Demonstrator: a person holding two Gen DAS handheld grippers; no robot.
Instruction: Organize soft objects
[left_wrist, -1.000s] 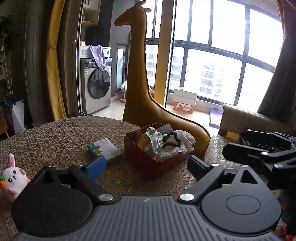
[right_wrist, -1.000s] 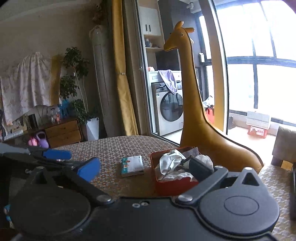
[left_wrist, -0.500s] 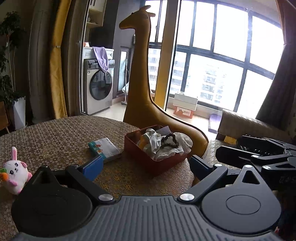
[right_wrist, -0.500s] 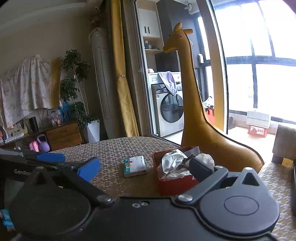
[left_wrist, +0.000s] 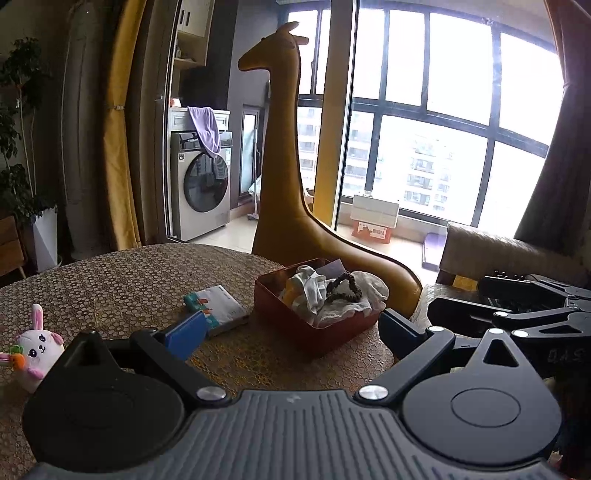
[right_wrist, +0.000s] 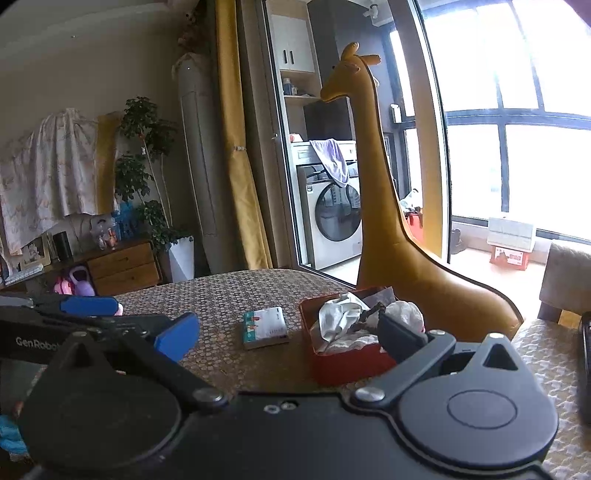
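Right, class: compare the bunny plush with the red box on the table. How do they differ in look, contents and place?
The bunny plush is white and rounded with pink ears; the red box is straight-walled. The bunny plush sits alone on bare tablecloth at the left edge of the left wrist view; the red box, near the middle, is heaped with pale cloths and a dark beaded loop. Both rest on the same patterned table.

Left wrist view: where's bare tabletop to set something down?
Bare table lies between the plush bunny and the tissue pack, stretching to the far edge. It is crowded from the pack to the full red box, with the right gripper beyond.
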